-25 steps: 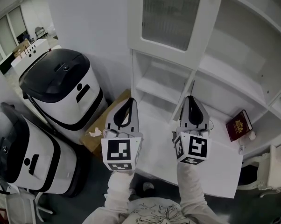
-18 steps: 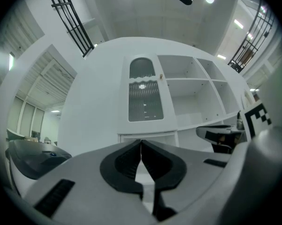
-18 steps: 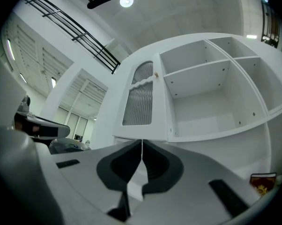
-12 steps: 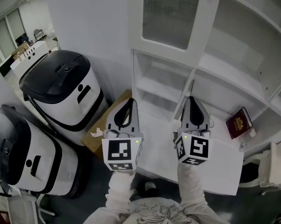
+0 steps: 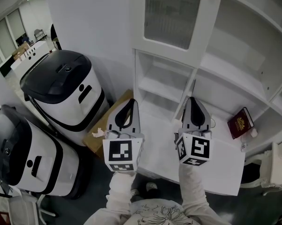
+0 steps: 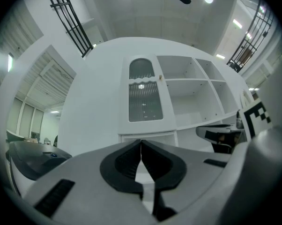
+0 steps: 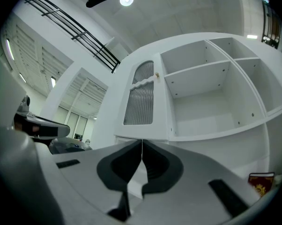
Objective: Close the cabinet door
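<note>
The white cabinet (image 5: 234,64) fills the upper right of the head view. Its upper door (image 5: 174,13), with a ribbed glass pane and a small knob at its right edge, stands beside open empty shelves. The same door shows in the left gripper view (image 6: 143,97) and the right gripper view (image 7: 141,97). How far ajar it is I cannot tell. My left gripper (image 5: 130,101) (image 6: 141,142) and right gripper (image 5: 191,98) (image 7: 142,142) hang side by side in front of the lower shelves. Both are shut on nothing and clear of the door.
Two white machines with black lids (image 5: 61,86) (image 5: 24,149) stand on the floor at left, a cardboard box (image 5: 106,125) beside them. A red book (image 5: 239,122) lies on a lower shelf at right. A flat white panel (image 5: 225,168) spreads under the grippers.
</note>
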Action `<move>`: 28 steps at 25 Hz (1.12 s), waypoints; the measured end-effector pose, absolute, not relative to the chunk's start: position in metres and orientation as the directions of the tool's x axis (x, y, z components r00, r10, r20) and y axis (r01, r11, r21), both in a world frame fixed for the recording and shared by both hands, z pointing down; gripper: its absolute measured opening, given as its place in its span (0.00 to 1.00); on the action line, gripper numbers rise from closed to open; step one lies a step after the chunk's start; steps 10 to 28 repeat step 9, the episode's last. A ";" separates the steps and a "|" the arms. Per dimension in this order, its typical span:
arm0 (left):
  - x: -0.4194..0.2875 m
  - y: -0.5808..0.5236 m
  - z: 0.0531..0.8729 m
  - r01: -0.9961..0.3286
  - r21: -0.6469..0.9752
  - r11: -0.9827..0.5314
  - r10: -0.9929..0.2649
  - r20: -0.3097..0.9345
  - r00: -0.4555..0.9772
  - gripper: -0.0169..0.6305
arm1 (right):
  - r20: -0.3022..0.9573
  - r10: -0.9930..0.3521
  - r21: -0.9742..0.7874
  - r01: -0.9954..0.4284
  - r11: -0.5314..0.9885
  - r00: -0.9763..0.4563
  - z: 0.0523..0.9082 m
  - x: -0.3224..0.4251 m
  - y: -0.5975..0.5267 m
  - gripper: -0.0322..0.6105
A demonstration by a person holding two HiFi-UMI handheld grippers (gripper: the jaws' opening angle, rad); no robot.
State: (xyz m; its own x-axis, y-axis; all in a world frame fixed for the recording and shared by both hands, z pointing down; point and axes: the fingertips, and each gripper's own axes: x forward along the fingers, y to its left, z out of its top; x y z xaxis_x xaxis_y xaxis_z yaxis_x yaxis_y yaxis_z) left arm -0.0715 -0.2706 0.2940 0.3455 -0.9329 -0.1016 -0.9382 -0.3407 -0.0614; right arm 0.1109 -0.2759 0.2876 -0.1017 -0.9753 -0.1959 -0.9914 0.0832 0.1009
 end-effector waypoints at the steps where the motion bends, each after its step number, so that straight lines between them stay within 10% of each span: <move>1: -0.072 -0.271 0.294 -0.938 -0.062 -0.341 -0.933 -0.101 0.345 0.03 | -0.195 -0.975 0.102 -0.991 0.084 -0.103 0.288 0.111 -0.276 0.06; 28: -0.074 -0.267 0.293 -0.940 -0.068 -0.333 -0.935 -0.105 0.339 0.03 | -0.196 -0.974 0.103 -0.990 0.094 -0.113 0.288 0.106 -0.274 0.06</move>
